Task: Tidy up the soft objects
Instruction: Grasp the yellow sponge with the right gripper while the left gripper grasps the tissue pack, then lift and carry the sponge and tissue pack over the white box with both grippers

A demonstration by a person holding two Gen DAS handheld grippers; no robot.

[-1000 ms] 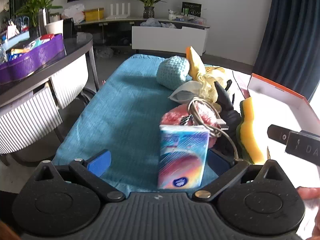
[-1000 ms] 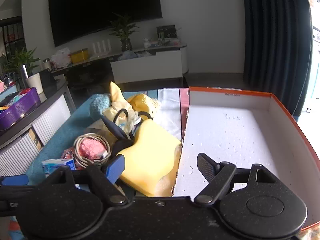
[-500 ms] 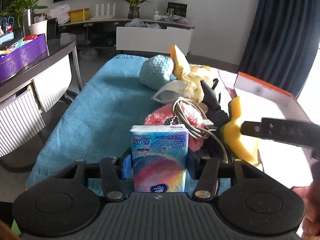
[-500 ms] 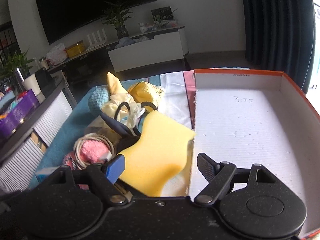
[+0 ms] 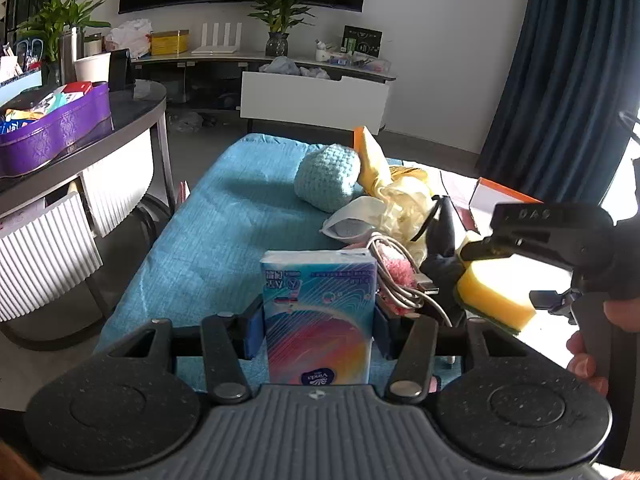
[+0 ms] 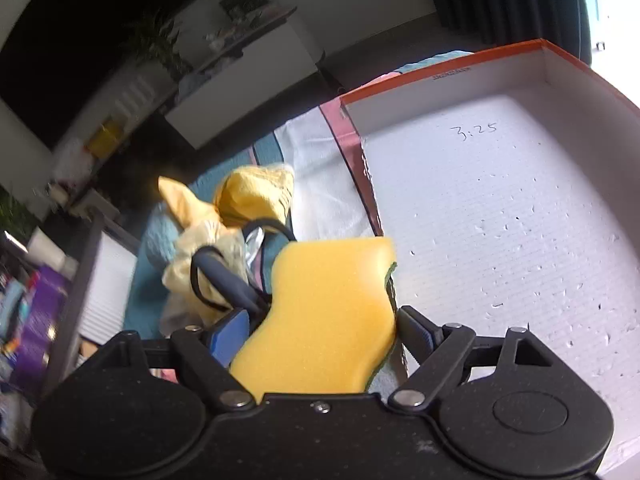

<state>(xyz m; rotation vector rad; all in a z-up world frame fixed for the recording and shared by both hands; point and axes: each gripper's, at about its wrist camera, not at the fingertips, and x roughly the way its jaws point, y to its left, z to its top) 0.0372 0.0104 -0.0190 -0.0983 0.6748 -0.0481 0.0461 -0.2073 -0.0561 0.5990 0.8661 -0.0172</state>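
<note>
Two soft items — rainbow-wrapped tissue pack (image 5: 319,316), wavy yellow sponge (image 6: 324,320)

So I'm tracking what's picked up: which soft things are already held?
The tissue pack, in the left gripper, and the yellow sponge, in the right gripper; the rest lies piled.

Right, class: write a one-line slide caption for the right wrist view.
Right hand-held gripper holds a yellow sponge beside the open white box.

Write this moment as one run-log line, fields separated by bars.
left gripper: shut on tissue pack | right gripper: shut on sponge | box: empty
</note>
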